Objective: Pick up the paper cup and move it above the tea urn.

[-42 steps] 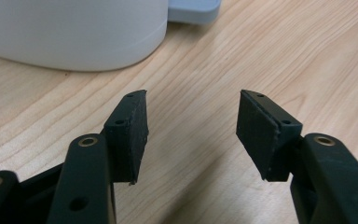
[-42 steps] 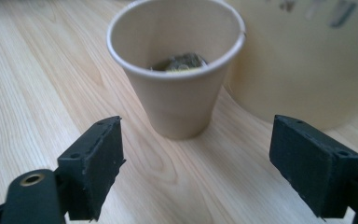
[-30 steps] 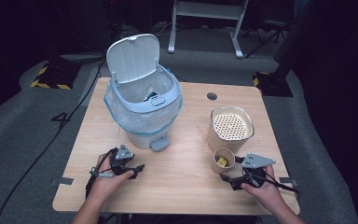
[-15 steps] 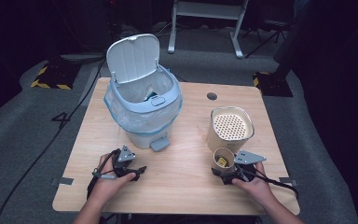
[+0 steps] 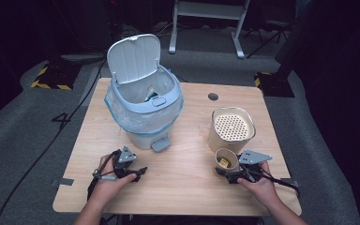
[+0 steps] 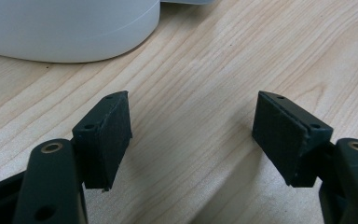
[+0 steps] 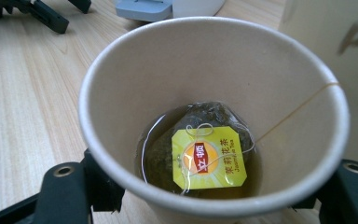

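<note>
Paper cup (image 7: pixel 214 116) between closing right gripper (image 5: pixel 236 174) fingers, perforated canister (image 5: pixel 231 129) just behind, bin (image 5: pixel 143 110) beyond, left gripper (image 5: pixel 130 171) fingers apart

Left gripper (image 5: pixel 138 172): we hold it low in front of the bin (image 5: pixel 143 110), jaws wide apart, nothing between them.
Right gripper (image 5: pixel 226 172): we hold it right of the bin, jaws just closing around the paper cup (image 5: pixel 227 159).
</note>
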Action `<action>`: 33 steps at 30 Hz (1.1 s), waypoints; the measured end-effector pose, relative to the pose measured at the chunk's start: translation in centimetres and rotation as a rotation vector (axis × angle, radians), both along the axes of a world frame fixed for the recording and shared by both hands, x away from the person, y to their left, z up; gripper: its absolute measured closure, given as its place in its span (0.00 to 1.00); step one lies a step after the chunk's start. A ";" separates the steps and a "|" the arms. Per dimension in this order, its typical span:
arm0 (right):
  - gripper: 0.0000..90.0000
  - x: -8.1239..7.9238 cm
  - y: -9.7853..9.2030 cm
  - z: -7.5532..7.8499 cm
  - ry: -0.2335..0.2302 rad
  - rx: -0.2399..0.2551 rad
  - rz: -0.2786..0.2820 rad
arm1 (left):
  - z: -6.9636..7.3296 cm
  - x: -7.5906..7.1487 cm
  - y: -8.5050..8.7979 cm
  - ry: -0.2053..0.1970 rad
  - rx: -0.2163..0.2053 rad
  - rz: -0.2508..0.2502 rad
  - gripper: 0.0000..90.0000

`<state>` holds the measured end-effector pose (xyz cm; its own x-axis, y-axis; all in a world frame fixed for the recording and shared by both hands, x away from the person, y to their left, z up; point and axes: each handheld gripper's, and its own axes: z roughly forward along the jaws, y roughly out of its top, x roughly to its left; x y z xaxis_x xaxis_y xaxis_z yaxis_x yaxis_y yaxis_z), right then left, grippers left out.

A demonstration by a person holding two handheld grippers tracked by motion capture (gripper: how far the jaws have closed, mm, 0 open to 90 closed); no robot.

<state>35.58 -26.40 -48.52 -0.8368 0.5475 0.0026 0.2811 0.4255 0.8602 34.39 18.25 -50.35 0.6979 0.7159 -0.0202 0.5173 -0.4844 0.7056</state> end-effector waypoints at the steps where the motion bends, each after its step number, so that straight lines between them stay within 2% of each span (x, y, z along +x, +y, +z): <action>1: 0.35 0.0 -0.1 0.2 -0.001 0.003 0.003 | 0.0 0.0 0.0 0.001 -0.001 0.000 0.31; 6: 0.35 -0.2 -0.7 1.6 -0.017 -0.037 0.045 | 0.0 0.0 0.0 0.000 -0.001 -0.001 0.31; 17: 0.37 -0.3 -1.3 4.5 0.000 -0.027 0.159 | 0.0 0.0 0.0 0.000 0.002 -0.002 0.31; 22: 0.37 -0.4 -1.7 5.8 0.007 -0.031 0.168 | 0.0 0.0 0.0 0.000 0.002 -0.002 0.31; 25: 0.37 -0.4 -1.9 6.9 0.005 -0.016 0.171 | 0.0 0.0 0.0 0.001 0.001 -0.001 0.31; 33: 0.37 0.0 -2.5 9.4 0.010 0.007 0.143 | 0.0 0.0 0.0 0.000 0.002 -0.002 0.31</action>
